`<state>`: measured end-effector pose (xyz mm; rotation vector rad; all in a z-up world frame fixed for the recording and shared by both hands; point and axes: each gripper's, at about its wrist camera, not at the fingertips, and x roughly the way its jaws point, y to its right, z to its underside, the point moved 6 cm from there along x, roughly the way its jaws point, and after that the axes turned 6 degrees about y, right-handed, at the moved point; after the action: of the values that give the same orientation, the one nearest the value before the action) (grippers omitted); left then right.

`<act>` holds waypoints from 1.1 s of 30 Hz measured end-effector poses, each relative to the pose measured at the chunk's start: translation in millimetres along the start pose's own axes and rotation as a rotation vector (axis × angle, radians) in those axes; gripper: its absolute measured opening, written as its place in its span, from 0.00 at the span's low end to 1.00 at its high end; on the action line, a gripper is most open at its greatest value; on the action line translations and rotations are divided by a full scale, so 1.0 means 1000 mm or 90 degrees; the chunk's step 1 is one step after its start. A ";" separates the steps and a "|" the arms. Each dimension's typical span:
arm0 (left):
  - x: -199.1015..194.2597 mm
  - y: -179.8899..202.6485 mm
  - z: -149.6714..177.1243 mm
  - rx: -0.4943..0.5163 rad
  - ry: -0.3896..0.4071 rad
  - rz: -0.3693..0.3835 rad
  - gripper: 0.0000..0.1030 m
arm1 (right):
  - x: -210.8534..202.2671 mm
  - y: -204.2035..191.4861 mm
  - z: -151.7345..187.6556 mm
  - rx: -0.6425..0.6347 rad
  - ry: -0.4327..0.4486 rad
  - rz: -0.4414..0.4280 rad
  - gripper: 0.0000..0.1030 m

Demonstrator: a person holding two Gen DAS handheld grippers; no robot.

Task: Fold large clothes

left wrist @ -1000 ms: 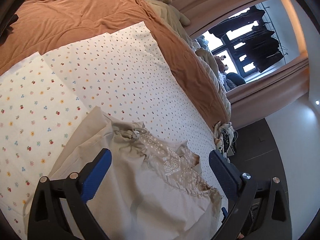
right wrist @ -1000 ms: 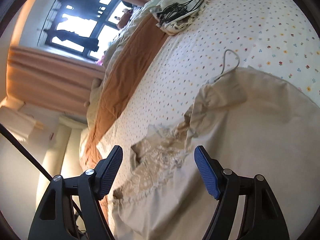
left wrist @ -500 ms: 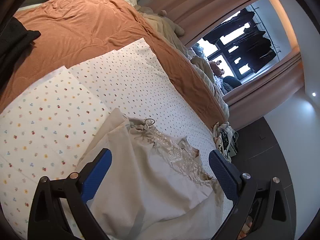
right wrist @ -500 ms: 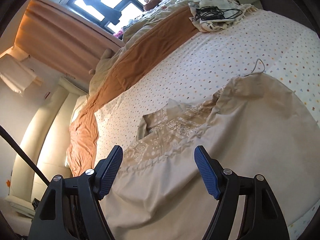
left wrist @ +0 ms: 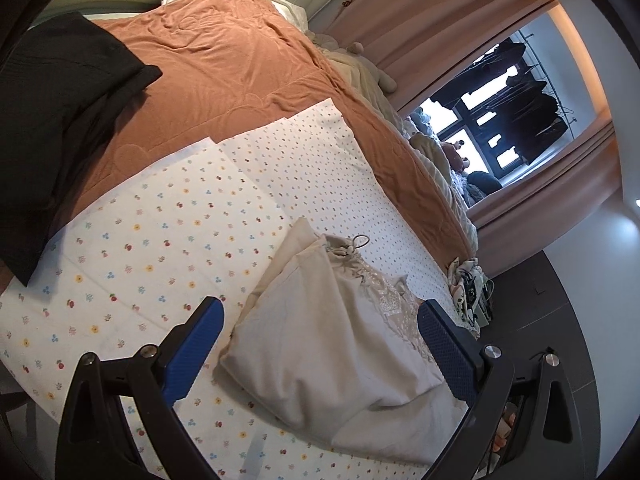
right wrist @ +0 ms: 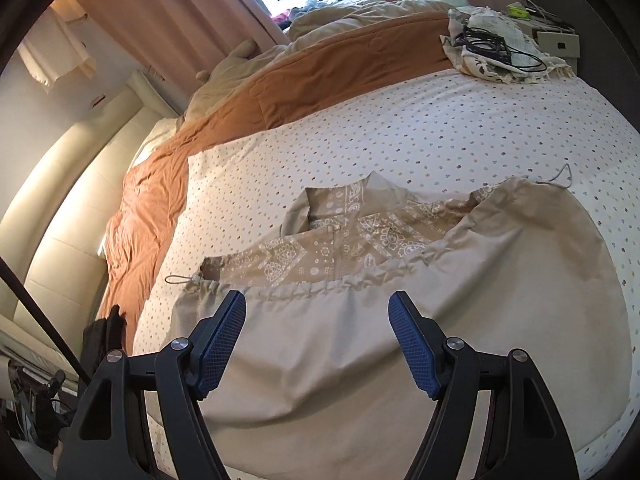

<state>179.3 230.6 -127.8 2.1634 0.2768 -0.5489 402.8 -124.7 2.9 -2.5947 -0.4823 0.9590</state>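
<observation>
The beige jacket (left wrist: pixel 340 332) lies folded on the dotted sheet (left wrist: pixel 160 240). The left gripper (left wrist: pixel 320 344) and right gripper (right wrist: pixel 318 344) both hang over it with fingers spread apart, holding nothing. Only the right view shows the jacket's patterned lining (right wrist: pixel 340 248) and zip; only the left shows a black garment (left wrist: pixel 60 120) beyond the jacket. The jacket's near edge is cut off behind the grippers.
</observation>
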 end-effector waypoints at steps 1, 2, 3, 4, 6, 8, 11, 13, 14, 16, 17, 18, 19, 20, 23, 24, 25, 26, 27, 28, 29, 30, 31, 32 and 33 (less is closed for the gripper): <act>0.001 -0.007 0.003 -0.005 -0.002 -0.004 0.97 | 0.008 -0.001 -0.001 -0.007 -0.010 0.005 0.70; 0.002 -0.012 0.005 -0.009 -0.004 -0.010 0.96 | 0.016 -0.004 -0.001 -0.012 -0.019 0.009 0.69; 0.005 -0.019 0.009 -0.015 -0.007 -0.016 0.95 | 0.024 -0.006 -0.003 -0.015 -0.030 0.011 0.65; 0.007 -0.025 0.012 -0.020 -0.012 -0.020 0.94 | 0.033 -0.008 -0.003 -0.019 -0.042 0.014 0.64; 0.012 -0.034 0.019 -0.031 -0.020 -0.026 0.92 | 0.052 -0.013 -0.003 -0.028 -0.065 0.023 0.61; 0.018 -0.042 0.026 -0.040 -0.028 -0.029 0.88 | 0.075 -0.017 0.000 -0.040 -0.088 0.034 0.57; 0.026 -0.052 0.034 -0.050 -0.039 -0.039 0.82 | 0.110 -0.017 0.004 -0.045 -0.126 0.047 0.48; 0.032 -0.058 0.039 -0.059 -0.047 -0.044 0.78 | 0.130 -0.016 0.007 -0.052 -0.145 0.064 0.45; 0.034 -0.061 0.042 -0.064 -0.049 -0.046 0.78 | 0.141 -0.014 0.008 -0.058 -0.154 0.073 0.45; 0.040 -0.065 0.046 -0.073 -0.053 -0.052 0.76 | 0.160 -0.012 0.011 -0.064 -0.169 0.085 0.45; 0.043 -0.067 0.048 -0.074 -0.057 -0.054 0.74 | 0.168 -0.011 0.013 -0.064 -0.178 0.088 0.44; 0.046 -0.067 0.051 -0.073 -0.062 -0.057 0.74 | 0.175 -0.011 0.015 -0.066 -0.187 0.090 0.43; 0.050 -0.068 0.053 -0.072 -0.067 -0.060 0.74 | 0.183 -0.012 0.017 -0.073 -0.195 0.095 0.42; 0.054 -0.068 0.056 -0.071 -0.072 -0.065 0.74 | 0.189 -0.011 0.020 -0.082 -0.202 0.103 0.42; 0.065 -0.070 0.063 -0.077 -0.091 -0.066 0.69 | 0.205 -0.006 0.026 -0.100 -0.207 0.123 0.30; 0.068 -0.070 0.065 -0.077 -0.098 -0.066 0.68 | 0.208 -0.004 0.026 -0.112 -0.199 0.127 0.19; 0.071 -0.070 0.067 -0.075 -0.104 -0.067 0.68 | 0.209 -0.003 0.025 -0.116 -0.192 0.128 0.14; 0.074 -0.069 0.069 -0.072 -0.107 -0.069 0.68 | 0.211 -0.002 0.023 -0.114 -0.186 0.122 0.08; 0.075 -0.068 0.071 -0.070 -0.110 -0.070 0.68 | 0.212 0.000 0.020 -0.109 -0.179 0.115 0.01; 0.077 -0.067 0.072 -0.068 -0.112 -0.070 0.67 | 0.212 0.003 0.016 -0.101 -0.169 0.108 0.00; 0.080 -0.067 0.074 -0.066 -0.116 -0.071 0.67 | 0.209 0.007 0.011 -0.087 -0.160 0.098 0.00; 0.081 -0.066 0.075 -0.066 -0.119 -0.073 0.67 | 0.209 0.011 0.006 -0.074 -0.150 0.091 0.00; 0.083 -0.066 0.075 -0.065 -0.121 -0.075 0.67 | 0.207 0.014 0.002 -0.064 -0.138 0.084 0.00; 0.084 -0.066 0.075 -0.064 -0.121 -0.078 0.66 | 0.208 0.017 -0.001 -0.056 -0.128 0.080 0.00; 0.085 -0.067 0.075 -0.066 -0.121 -0.080 0.66 | 0.210 0.019 -0.004 -0.048 -0.120 0.076 0.00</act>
<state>206.5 210.9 -254.7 1.9876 0.3305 -0.7896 559.3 -54.3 -118.9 -2.6378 -0.4230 1.2567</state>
